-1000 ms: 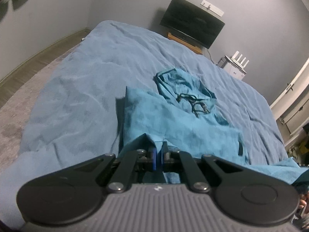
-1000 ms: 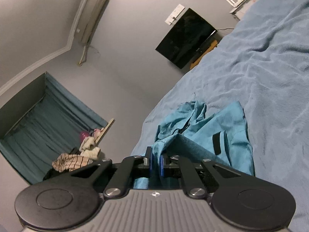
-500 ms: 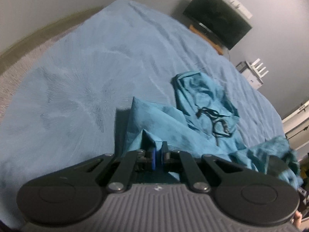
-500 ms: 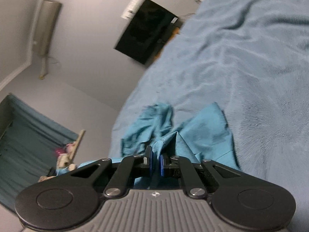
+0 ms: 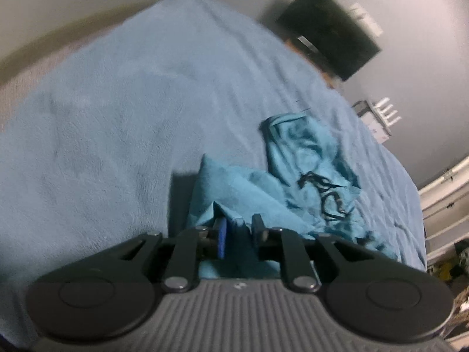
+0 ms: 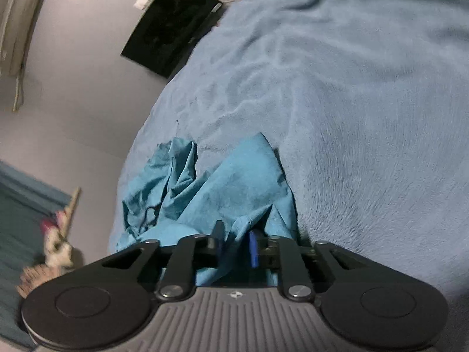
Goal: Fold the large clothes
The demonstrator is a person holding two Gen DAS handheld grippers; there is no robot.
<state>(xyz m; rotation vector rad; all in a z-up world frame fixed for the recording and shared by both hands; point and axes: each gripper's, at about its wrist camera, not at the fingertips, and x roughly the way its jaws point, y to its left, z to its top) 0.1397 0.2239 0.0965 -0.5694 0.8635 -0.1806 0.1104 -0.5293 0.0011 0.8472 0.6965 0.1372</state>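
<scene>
A teal hooded garment (image 5: 263,193) with a black drawstring (image 5: 322,187) lies crumpled on the blue bed cover (image 5: 117,123). My left gripper (image 5: 239,234) stands open over the garment's near edge, with cloth loose between the jaws. In the right wrist view the same garment (image 6: 228,187) lies bunched. My right gripper (image 6: 236,242) is open too, with a fold of the cloth between its parted jaws.
A dark TV (image 5: 328,44) hangs on the wall past the bed, with a white router (image 5: 381,117) on a box beside it. A pile of clothes (image 6: 52,252) lies at the left of the right wrist view. White doors (image 5: 445,193) stand at the right.
Both grippers were shut on the garment's edge and have now opened. They carried the edge forward over the garment, which has bunched up on the bed.
</scene>
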